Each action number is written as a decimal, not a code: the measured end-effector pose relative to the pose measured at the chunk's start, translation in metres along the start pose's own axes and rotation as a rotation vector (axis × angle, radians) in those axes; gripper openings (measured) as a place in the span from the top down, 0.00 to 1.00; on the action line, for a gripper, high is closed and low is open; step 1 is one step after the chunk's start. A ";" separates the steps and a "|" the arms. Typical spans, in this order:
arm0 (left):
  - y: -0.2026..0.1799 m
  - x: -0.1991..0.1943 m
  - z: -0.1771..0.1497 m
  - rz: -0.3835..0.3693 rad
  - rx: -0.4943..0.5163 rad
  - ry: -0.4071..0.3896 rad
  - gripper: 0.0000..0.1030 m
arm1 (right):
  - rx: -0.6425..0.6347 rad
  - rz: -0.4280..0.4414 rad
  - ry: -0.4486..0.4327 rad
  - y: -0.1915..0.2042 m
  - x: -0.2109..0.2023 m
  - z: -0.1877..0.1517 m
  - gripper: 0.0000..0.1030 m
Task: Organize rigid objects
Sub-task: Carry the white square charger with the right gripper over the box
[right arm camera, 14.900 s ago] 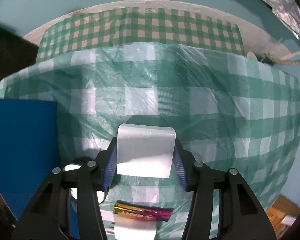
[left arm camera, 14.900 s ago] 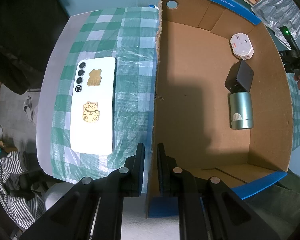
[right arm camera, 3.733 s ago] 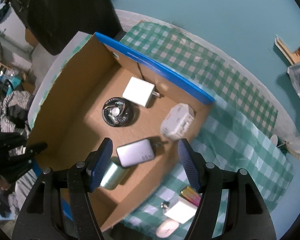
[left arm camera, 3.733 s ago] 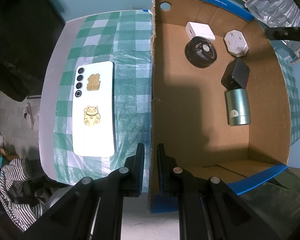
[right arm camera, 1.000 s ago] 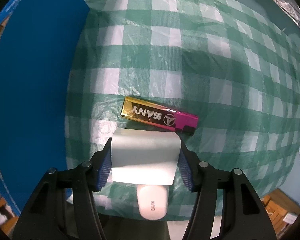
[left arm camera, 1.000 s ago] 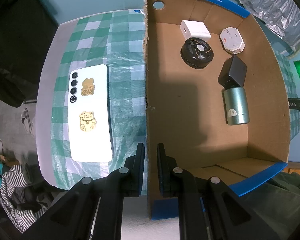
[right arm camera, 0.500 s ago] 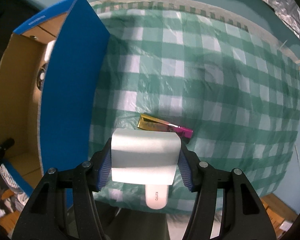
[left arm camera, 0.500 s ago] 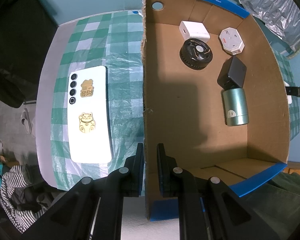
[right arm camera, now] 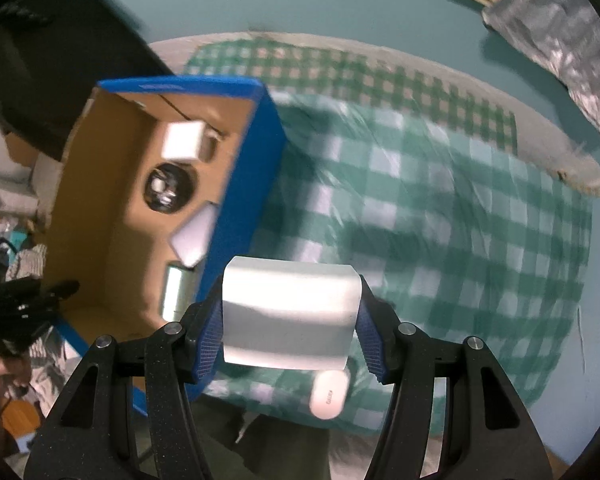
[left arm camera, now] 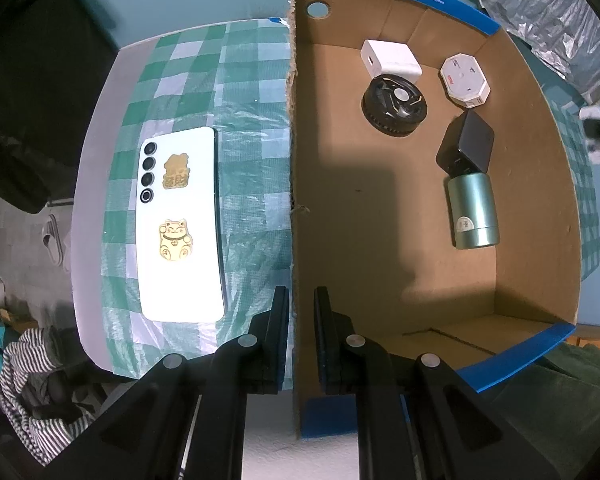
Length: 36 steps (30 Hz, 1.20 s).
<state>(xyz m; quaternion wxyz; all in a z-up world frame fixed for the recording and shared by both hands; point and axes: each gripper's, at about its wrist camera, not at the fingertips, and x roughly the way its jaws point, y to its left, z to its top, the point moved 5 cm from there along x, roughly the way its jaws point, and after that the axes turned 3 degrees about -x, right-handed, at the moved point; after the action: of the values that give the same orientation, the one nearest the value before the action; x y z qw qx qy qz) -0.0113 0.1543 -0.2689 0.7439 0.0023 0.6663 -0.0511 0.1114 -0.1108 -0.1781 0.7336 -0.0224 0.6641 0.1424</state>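
- White phone (left arm camera: 180, 228) at nine o'clock lies on the surface, unpacked.
- My left gripper (left arm camera: 300, 312) has its jaws pinched on the cardboard box (left arm camera: 292, 160) wall, steadying it.
- My right gripper (right arm camera: 290, 320) clamps a white block (right arm camera: 290, 316), box at ten o'clock.

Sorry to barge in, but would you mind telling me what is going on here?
A person is sorting small items into a cardboard box. The left gripper is shut on the box's side wall. The right gripper holds a white block above the checked tablecloth beside the box. A green cylinder, black cube and other items already lie inside; a white phone is outside.
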 end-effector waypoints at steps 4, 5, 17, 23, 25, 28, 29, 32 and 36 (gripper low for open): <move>0.000 -0.001 0.000 0.001 0.002 -0.005 0.88 | -0.082 0.008 -0.016 0.023 -0.007 0.015 0.43; 0.000 -0.001 0.000 0.001 0.003 -0.006 0.88 | -0.099 0.008 -0.019 0.029 -0.008 0.018 0.43; -0.001 -0.004 -0.001 0.001 -0.002 -0.011 0.88 | -0.333 -0.003 0.012 0.093 0.016 0.039 0.43; 0.000 -0.004 -0.001 0.002 -0.006 -0.011 0.88 | -0.441 -0.038 0.064 0.111 0.043 0.035 0.43; 0.001 -0.004 -0.001 0.005 -0.010 -0.012 0.88 | -0.456 -0.043 0.078 0.113 0.050 0.033 0.43; 0.002 -0.004 -0.001 0.005 -0.016 -0.012 0.88 | -0.477 -0.038 0.095 0.115 0.059 0.029 0.43; 0.002 -0.004 -0.001 0.006 -0.015 -0.012 0.88 | -0.487 -0.037 0.100 0.116 0.062 0.028 0.43; 0.002 -0.003 -0.001 0.006 -0.014 -0.010 0.88 | -0.514 -0.033 0.121 0.116 0.071 0.023 0.43; 0.003 -0.002 0.000 0.005 -0.015 -0.009 0.88 | -0.530 -0.032 0.136 0.115 0.078 0.021 0.43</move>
<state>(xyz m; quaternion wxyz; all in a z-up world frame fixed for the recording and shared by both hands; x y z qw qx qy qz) -0.0115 0.1571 -0.2669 0.7470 -0.0019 0.6634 -0.0441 0.1106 0.0178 -0.2338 0.6580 -0.2334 0.6511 0.2978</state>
